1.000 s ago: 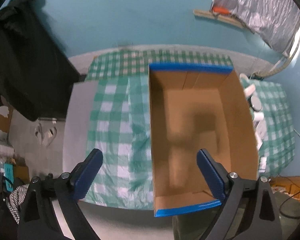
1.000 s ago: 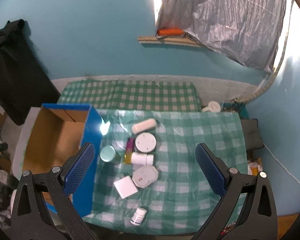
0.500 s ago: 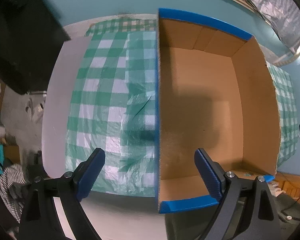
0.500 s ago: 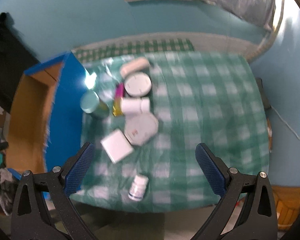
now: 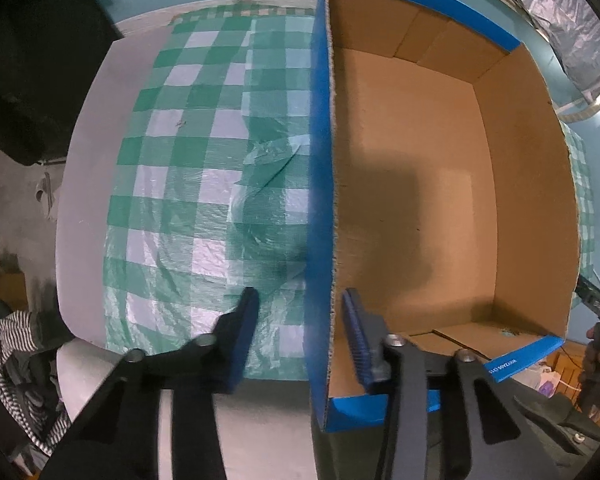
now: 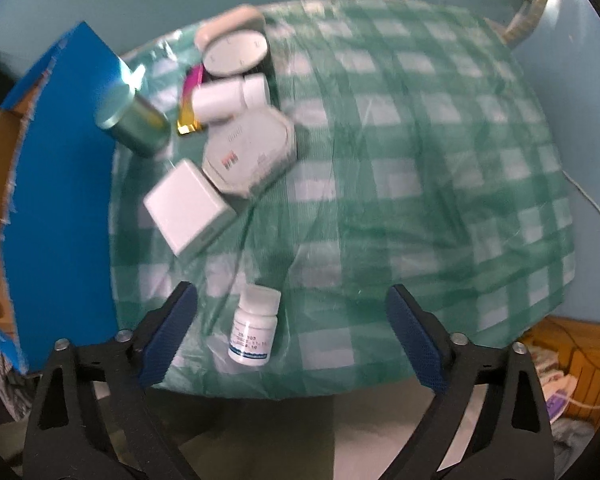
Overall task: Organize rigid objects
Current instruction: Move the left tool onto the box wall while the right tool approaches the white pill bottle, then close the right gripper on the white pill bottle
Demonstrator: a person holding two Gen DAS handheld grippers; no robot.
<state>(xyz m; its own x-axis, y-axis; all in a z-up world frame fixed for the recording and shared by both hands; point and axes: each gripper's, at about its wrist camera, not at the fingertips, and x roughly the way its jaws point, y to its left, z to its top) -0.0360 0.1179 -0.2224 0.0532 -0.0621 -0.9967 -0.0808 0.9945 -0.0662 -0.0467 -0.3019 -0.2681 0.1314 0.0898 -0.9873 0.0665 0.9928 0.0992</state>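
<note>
An empty cardboard box (image 5: pixel 440 184) with blue outer walls stands on the green checked tablecloth (image 5: pixel 204 184). My left gripper (image 5: pixel 300 332) straddles the box's left wall (image 5: pixel 320 200), one finger outside and one inside, partly closed with small gaps to the wall. My right gripper (image 6: pixel 292 332) is open and empty, low over a small white pill bottle (image 6: pixel 256 330) that lies between its fingers. Beyond it lie a white square box (image 6: pixel 188 206), an octagonal white box (image 6: pixel 252 152), a teal can (image 6: pixel 134 122), a white bottle (image 6: pixel 228 98) and a round white tin (image 6: pixel 236 54).
The box's blue side (image 6: pixel 60 200) shows at the left of the right wrist view. The cloth's front edge (image 6: pixel 300 384) lies just below the pill bottle. A gold and pink item (image 6: pixel 190 96) lies by the white bottle. Clothes (image 5: pixel 16 344) lie on the floor at left.
My left gripper has come down and narrowed around the box's left wall. My right gripper has moved down and forward over the pill bottle, staying open.
</note>
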